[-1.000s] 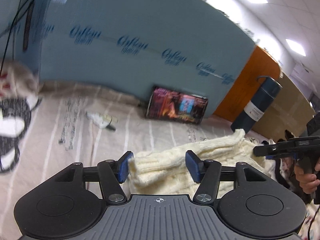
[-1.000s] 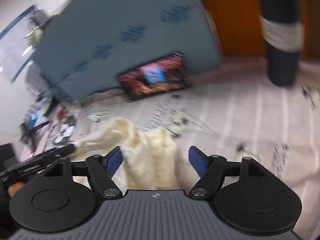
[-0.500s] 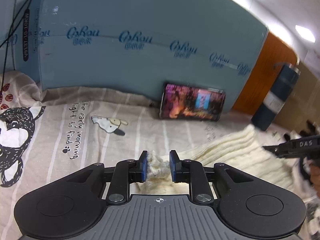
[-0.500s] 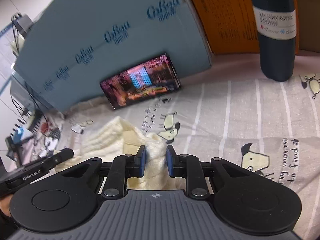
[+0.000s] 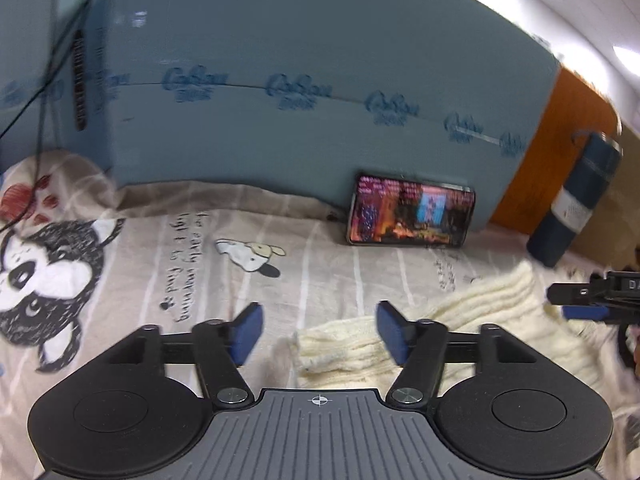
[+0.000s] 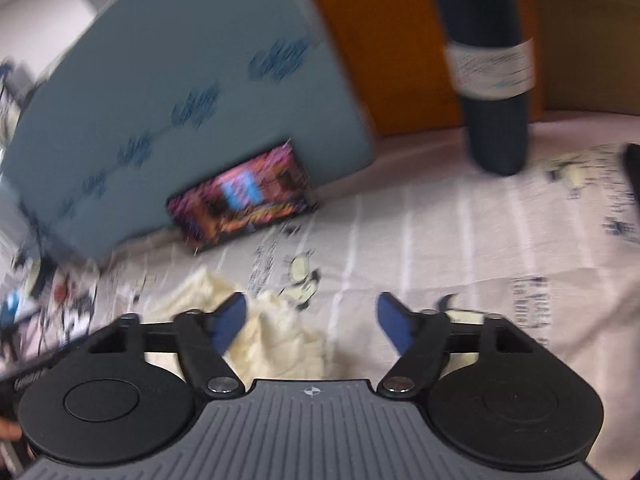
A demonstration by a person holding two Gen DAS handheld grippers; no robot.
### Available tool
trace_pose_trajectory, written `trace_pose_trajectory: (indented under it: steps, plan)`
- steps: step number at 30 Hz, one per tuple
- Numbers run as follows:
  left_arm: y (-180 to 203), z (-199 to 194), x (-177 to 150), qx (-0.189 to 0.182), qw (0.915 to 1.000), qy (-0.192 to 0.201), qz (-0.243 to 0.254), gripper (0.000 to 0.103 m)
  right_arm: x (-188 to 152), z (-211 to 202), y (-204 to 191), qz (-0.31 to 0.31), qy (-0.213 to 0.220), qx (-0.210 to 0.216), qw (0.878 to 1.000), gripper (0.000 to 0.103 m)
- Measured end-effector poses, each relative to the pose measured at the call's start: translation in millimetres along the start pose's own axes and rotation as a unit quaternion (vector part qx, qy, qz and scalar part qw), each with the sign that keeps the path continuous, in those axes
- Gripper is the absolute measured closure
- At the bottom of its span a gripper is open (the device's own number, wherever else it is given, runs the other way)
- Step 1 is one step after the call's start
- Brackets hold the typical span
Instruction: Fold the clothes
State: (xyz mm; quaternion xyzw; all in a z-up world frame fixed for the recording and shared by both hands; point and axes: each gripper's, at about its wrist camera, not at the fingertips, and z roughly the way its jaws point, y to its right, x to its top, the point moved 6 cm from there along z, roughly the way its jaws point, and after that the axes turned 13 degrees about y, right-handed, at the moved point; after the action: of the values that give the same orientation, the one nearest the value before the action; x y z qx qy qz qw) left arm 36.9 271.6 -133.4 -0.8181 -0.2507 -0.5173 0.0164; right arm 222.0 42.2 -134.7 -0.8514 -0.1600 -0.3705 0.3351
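- The left hand-held gripper (image 5: pixel 318 330) is hovering with its jaws spread wide and holding nothing; the knit's (image 5: pixel 352 350) cream corner is lying between them, nearer the finger at 3 o'clock.
- The right hand-held gripper (image 6: pixel 312 322) is also gaping wide and empty, with the knit (image 6: pixel 280 340) bunching by its finger at 9 o'clock; this view is blurring, so fine contact is hard to judge.
- The knit is resting on the printed sheet (image 5: pixel 328 280), stretching from 6 o'clock toward 3 o'clock in the left view.
- A phone (image 5: pixel 410 216) is leaning against the blue board (image 5: pixel 300 80) at 12 o'clock, and a bottle (image 5: pixel 572 204) is standing at 2 o'clock, apart from the knit.
- Risk: the loose, stretchy knit is likely to slump or spring back, leaving any fold crooked.
- Risk: closing low could be pinching the sheet along with the knit and dragging it.
- Risk: a wide sweep toward 12 o'clock could be knocking the phone flat or tipping the bottle.
- Risk: grabbing one layer only may be pulling the bundle apart.
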Motion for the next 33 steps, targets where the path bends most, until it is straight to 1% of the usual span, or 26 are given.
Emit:
trace_pose_trajectory:
  steps: [1, 2, 4, 6, 8, 11, 12, 13, 15, 18, 23, 25, 27, 29, 33]
  plan:
    - [-1, -4, 1, 0.000, 0.9999, -0.002, -0.010, 0.027, 4, -7, 2, 0.011, 0.010, -0.007, 1.000, 0.026]
    - [-1, -8, 0, -0.001, 0.9998, -0.007, -0.018, 0.026, 7, -14, 4, 0.024, 0.016, -0.005, 1.000, 0.023]
    - [0, -11, -7, -0.002, 0.9994, -0.020, -0.029, 0.024, 9, -26, 7, 0.043, 0.016, 0.003, 0.999, 0.019]
    - [1, -15, -15, -0.004, 0.9987, -0.033, -0.039, 0.018, 4, -32, 8, 0.056, -0.001, 0.021, 0.998, 0.015]
    - [2, -19, -22, -0.005, 0.9977, -0.046, -0.049, 0.018, -3, -35, 9, 0.065, -0.029, 0.038, 0.997, 0.012]
    - [3, -25, -33, -0.008, 0.9957, -0.065, -0.065, 0.018, -15, -36, 4, 0.059, -0.067, 0.063, 0.994, 0.011]
    - [4, -27, -37, -0.008, 0.9949, -0.072, -0.070, 0.018, -20, -35, -1, 0.052, -0.080, 0.075, 0.993, 0.011]
    - [4, -29, -40, -0.009, 0.9941, -0.078, -0.075, 0.018, -24, -34, -5, 0.042, -0.089, 0.078, 0.992, 0.011]
    - [5, -33, -48, -0.011, 0.9921, -0.091, -0.085, 0.018, -31, -32, -12, 0.023, -0.097, 0.078, 0.992, 0.011]
    - [4, -31, -53, -0.008, 0.9897, -0.105, -0.097, 0.018, -36, -29, -19, 0.011, -0.094, 0.076, 0.993, 0.011]
    - [9, -26, -58, -0.018, 0.9885, -0.118, -0.093, 0.018, -50, -7, -17, -0.014, -0.111, 0.060, 0.992, 0.011]
    - [9, -24, -60, -0.019, 0.9882, -0.121, -0.092, 0.016, -55, -2, -15, -0.013, -0.122, 0.062, 0.991, 0.011]
    - [10, -22, -60, -0.024, 0.9881, -0.119, -0.094, 0.011, -58, 2, -14, -0.011, -0.128, 0.066, 0.990, 0.011]
    - [12, -20, -60, -0.029, 0.9887, -0.116, -0.090, 0.009, -60, 4, -14, -0.013, -0.131, 0.070, 0.989, 0.011]
    - [16, -16, -60, -0.043, 0.9897, -0.110, -0.081, 0.000, -59, 10, -12, -0.007, -0.120, 0.083, 0.989, 0.011]
